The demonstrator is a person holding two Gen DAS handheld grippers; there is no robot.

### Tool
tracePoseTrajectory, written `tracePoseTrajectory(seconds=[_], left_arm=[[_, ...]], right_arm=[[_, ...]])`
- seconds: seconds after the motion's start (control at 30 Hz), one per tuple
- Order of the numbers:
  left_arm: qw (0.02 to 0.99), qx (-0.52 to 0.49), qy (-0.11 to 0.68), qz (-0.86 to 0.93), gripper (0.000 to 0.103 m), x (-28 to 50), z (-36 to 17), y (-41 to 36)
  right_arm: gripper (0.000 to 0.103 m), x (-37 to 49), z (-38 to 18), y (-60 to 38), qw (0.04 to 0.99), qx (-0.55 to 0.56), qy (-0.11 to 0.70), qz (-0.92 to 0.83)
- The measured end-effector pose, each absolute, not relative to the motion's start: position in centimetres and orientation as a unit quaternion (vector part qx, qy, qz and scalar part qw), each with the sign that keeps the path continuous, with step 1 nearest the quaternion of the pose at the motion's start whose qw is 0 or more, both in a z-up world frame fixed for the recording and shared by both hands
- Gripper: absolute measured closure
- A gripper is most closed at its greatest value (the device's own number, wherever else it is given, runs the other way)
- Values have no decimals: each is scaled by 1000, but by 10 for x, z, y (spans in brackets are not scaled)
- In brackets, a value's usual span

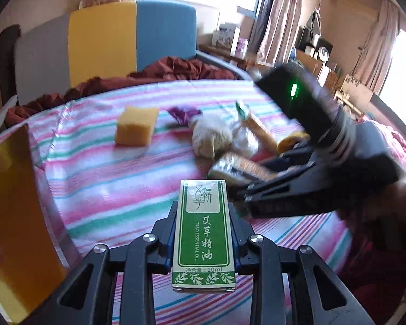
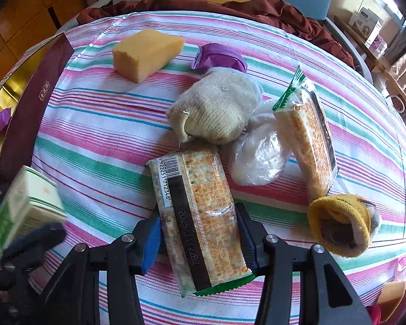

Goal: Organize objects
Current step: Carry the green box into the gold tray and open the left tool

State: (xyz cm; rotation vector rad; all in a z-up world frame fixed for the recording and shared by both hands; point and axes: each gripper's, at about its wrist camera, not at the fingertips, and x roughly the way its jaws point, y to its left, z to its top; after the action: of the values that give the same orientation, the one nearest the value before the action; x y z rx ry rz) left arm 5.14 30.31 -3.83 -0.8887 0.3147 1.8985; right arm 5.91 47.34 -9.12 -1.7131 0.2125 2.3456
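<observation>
My left gripper (image 1: 203, 211) is shut on a green and white essential oil box (image 1: 203, 233) and holds it above the striped cloth; the box also shows at the left in the right wrist view (image 2: 27, 205). My right gripper (image 2: 199, 230) has its blue pads on both sides of a cracker packet (image 2: 200, 216) lying on the cloth; the jaws look closed against it. In the left wrist view the right gripper (image 1: 246, 189) is at the right, over that packet (image 1: 238, 166).
On the striped cloth (image 2: 94, 135) lie a yellow sponge (image 2: 146, 52), a purple wrapper (image 2: 219, 57), a cream knitted sock (image 2: 216, 108), a clear bag (image 2: 259, 157), a second cracker packet (image 2: 308, 140) and a yellow sock (image 2: 341, 224). A maroon and gold box (image 2: 27, 103) stands at the left.
</observation>
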Motion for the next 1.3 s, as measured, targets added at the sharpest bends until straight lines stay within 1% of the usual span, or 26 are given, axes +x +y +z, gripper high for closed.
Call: tracePoseTrajectory(seconds=[0.07, 0.23, 0.43, 0.53, 0.7, 0.93, 1.03, 1.17, 1.3], left_arm=[[481, -361, 113, 791, 72, 41, -20, 289], [446, -380, 42, 810, 72, -12, 19, 237], [375, -390, 17, 841, 72, -74, 31, 177], [329, -410, 15, 851, 72, -109, 23, 151], [268, -459, -29, 846, 72, -163, 2, 119], [189, -497, -24, 847, 72, -229, -29, 102], [165, -511, -5, 844, 72, -242, -45, 101], [156, -528, 17, 835, 72, -249, -61, 103], [143, -538, 19, 831, 72, -253, -73, 101]], right_arm=[[52, 58, -90, 474, 115, -584, 71, 800], [52, 55, -89, 474, 116, -584, 67, 801], [53, 51, -86, 476, 118, -584, 59, 801], [53, 49, -85, 478, 119, -584, 58, 801], [52, 46, -84, 481, 118, -584, 57, 801], [52, 49, -83, 488, 118, -584, 59, 801], [52, 47, -81, 492, 117, -584, 61, 801], [52, 48, -80, 499, 117, -584, 61, 801], [52, 48, -81, 496, 117, -584, 61, 801]])
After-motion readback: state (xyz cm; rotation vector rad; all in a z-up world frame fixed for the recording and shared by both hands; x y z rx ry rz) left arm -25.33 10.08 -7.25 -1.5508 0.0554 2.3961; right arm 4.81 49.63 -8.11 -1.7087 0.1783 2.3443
